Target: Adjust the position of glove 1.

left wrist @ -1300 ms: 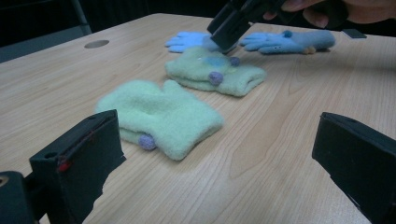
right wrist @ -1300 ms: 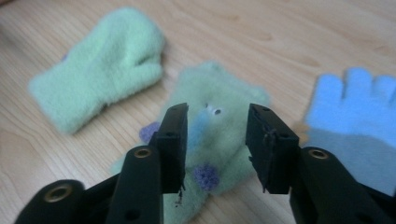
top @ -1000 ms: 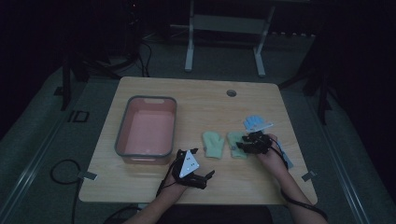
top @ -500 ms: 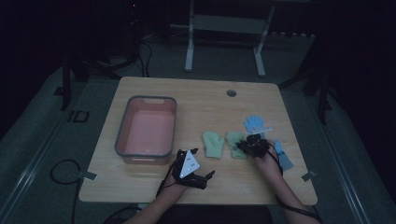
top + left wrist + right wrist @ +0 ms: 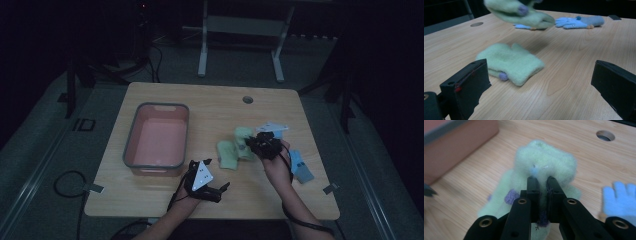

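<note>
The right hand-held gripper [image 5: 541,182] has just pinched down on a fuzzy green mitten [image 5: 544,162], and in its own view the two black jaws stand nearly together with the fleece bunched between them. They bite near the middle of the fabric, so the rest droops around the jaws, its small purple dot [image 5: 511,196] showing beside the left one. In the left gripper view that mitten [image 5: 524,13] hangs clear of the wood with a shadow under it, so I would say it is lifted, not dragged.

From overhead the right hand-held gripper [image 5: 263,145] sits right of centre on the counter [image 5: 210,102], the mitten [image 5: 243,137] dangling on its left side. Its twin, a second green mitten [image 5: 510,63], lies flat just beside and nearer the person. A soft thing held by one pinch will swing, which probably explains the firm, narrow bite.

The left hand-held gripper [image 5: 212,187] rests near the front edge of the counter, jaws spread wide and holding nothing. It points toward the flat mitten, as if waiting its turn.

Further out, a pink tub [image 5: 157,137] with a grey rim sits at the left, open and bare inside, the likely place for the mittens. To the right lie two light blue gloves [image 5: 579,22], one close behind the right hand, one [image 5: 301,166] beyond its wrist, well away from the tub.
</note>
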Available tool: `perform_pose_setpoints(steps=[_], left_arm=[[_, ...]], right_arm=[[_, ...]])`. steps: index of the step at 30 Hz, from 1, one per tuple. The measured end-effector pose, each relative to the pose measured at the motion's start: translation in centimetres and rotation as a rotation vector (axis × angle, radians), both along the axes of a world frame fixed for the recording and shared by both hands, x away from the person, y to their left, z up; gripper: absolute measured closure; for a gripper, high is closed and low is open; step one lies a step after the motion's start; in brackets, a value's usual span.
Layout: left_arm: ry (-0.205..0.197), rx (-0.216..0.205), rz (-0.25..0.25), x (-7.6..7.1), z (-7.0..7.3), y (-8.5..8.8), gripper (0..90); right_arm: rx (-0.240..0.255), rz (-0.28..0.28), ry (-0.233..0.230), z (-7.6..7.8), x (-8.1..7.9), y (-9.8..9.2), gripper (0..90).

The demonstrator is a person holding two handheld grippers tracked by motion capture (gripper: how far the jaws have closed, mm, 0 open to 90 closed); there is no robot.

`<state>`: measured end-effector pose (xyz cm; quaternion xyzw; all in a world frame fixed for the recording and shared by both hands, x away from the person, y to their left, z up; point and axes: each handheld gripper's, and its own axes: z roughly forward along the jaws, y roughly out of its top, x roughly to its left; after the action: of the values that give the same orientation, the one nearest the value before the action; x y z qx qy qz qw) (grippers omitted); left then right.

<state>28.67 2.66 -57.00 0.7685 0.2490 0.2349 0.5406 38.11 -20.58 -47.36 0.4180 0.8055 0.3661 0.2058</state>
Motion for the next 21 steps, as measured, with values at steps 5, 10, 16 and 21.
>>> perform_pose_setpoints(steps=[5, 10, 16, 21], left_arm=[[-0.004, 0.002, 0.004, 0.0, 0.0, 0.0, 1.8], [-0.007, 0.005, 0.003, -0.1, 0.0, -0.1, 1.9], [-0.006, 0.007, 0.002, -0.1, 0.0, -0.1, 1.8], [-0.012, 0.02, 0.005, -0.1, 0.0, -0.2, 1.9]], right_arm=[[0.016, -0.013, 0.025, 0.4, -0.7, 2.4, 83.2], [0.016, -0.035, 0.036, 0.2, -1.1, 3.6, 83.2], [0.048, -0.046, 0.098, -1.4, -1.4, 4.2, 83.1], [0.037, -0.065, 0.13, -3.1, -1.1, 4.6, 82.8]])
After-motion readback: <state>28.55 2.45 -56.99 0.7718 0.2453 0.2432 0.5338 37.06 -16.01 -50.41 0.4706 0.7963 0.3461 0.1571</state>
